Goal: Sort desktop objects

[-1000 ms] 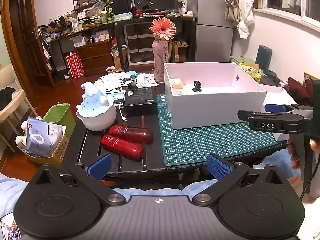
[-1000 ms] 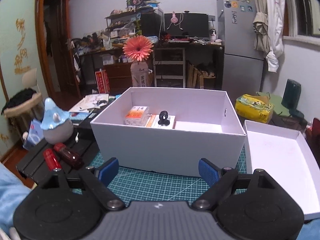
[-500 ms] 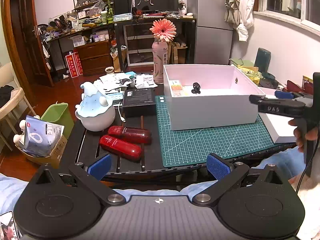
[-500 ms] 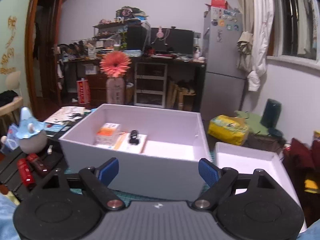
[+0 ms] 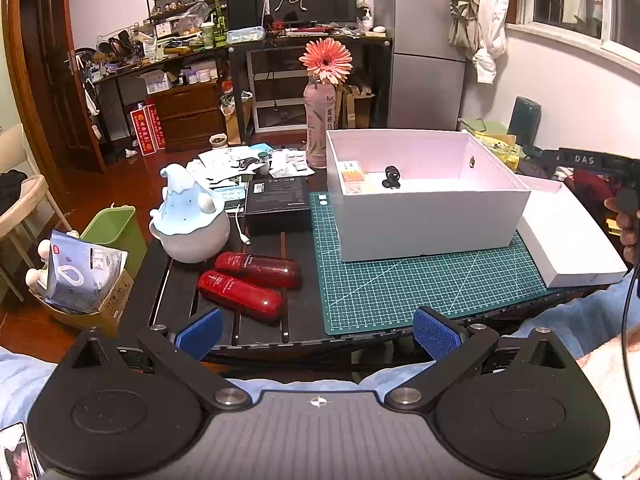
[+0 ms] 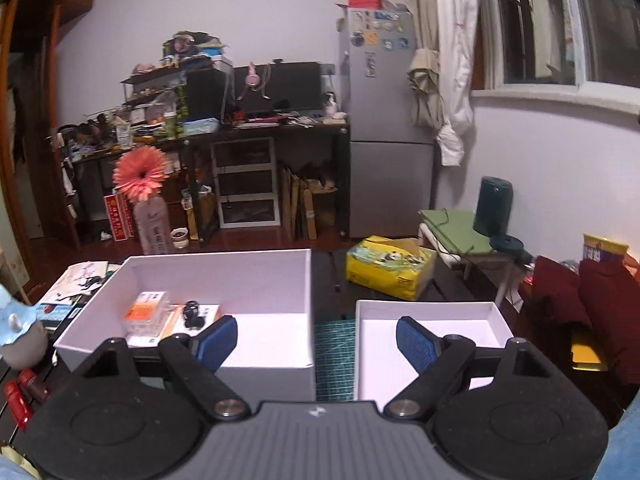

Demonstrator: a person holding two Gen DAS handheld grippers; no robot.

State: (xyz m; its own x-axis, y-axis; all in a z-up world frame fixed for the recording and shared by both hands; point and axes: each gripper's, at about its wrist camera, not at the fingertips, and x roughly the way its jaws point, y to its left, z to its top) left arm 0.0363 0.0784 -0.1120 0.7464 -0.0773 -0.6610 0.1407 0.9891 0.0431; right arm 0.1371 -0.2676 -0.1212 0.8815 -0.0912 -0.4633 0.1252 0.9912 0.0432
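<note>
A white open box stands on the green cutting mat; inside lie an orange-and-white pack and a small black clip. Its white lid rests upside down to the right. Two red bottles lie left of the mat, beside a blue-and-white ornament and a black box. My left gripper is open near the table's front edge, holding nothing. My right gripper is open, raised between the box and the lid.
A pink bottle with a flower stands behind the box, with papers to its left. A green bin and a carton of packets sit on the floor at the left. A hand holds the right gripper's body.
The right gripper has risen and swung right, from facing the box front to hanging above the gap between box and lid. The left gripper has barely moved.
</note>
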